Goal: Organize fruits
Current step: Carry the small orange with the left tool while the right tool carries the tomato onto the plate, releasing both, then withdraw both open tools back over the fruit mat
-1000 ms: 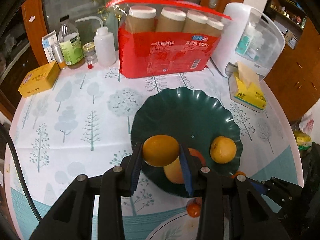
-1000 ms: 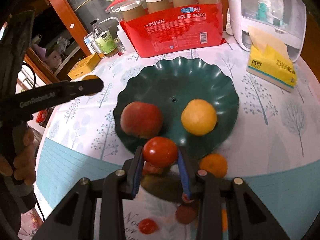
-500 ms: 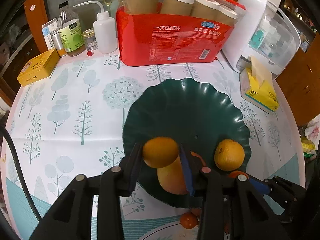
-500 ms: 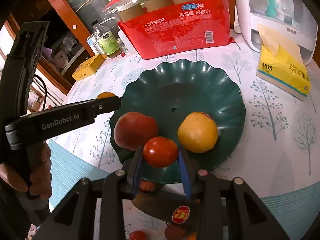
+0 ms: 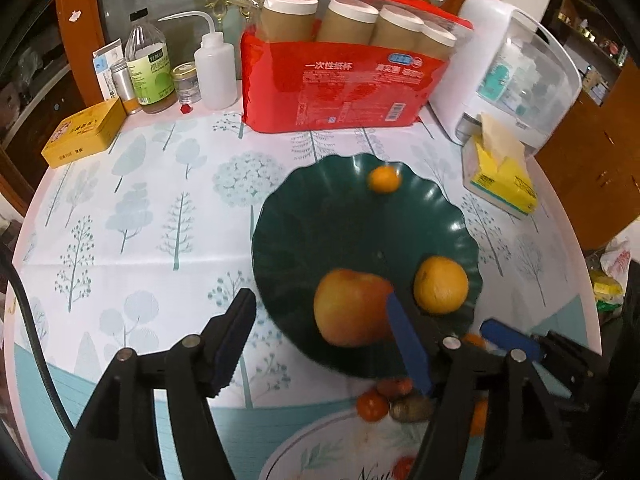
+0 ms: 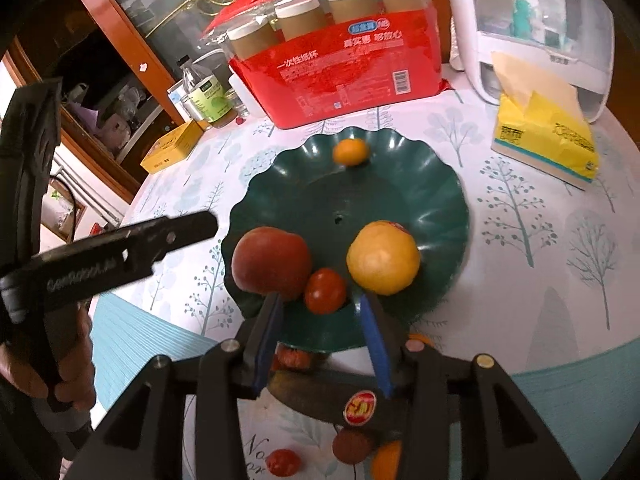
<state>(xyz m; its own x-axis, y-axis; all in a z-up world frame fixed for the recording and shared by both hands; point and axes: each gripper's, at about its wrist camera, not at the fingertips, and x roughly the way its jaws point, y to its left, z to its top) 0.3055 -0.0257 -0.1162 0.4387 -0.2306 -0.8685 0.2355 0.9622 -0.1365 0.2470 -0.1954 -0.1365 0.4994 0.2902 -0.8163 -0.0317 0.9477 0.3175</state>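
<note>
Your left gripper (image 5: 320,340) has its fingers spread wide with nothing between them, hanging over the near edge of the green scalloped plate (image 5: 320,208). Your right gripper (image 6: 320,332) also stands open and empty; the small red tomato (image 6: 325,290) sits just ahead of its fingers on the plate's near side, free of both pads as far as the right wrist view shows.

On the plate, the tomato rests between the reddish apple (image 6: 272,260) and the large yellow orange (image 6: 383,258), close to both. A small mandarin (image 6: 351,152) lies blurred at the plate's far rim, so it may be rolling; you cannot tell for sure. The plate stands on the worktop (image 5: 140,220) with its tree-print cloth, in front of the red pack of paper cups (image 5: 340,80) and beside the yellow tissue pack (image 6: 544,136).

Judging by this, you are at the release step: both pieces look delivered, and the fingers are free.

More fruit waits below the right gripper: a dark piece with a sticker (image 6: 360,406), a red one (image 6: 282,462) and others partly hidden. The next move calls for drawing both grippers back from the plate without nudging the apple or tomato, then lowering open fingers round one loose fruit near you.
</note>
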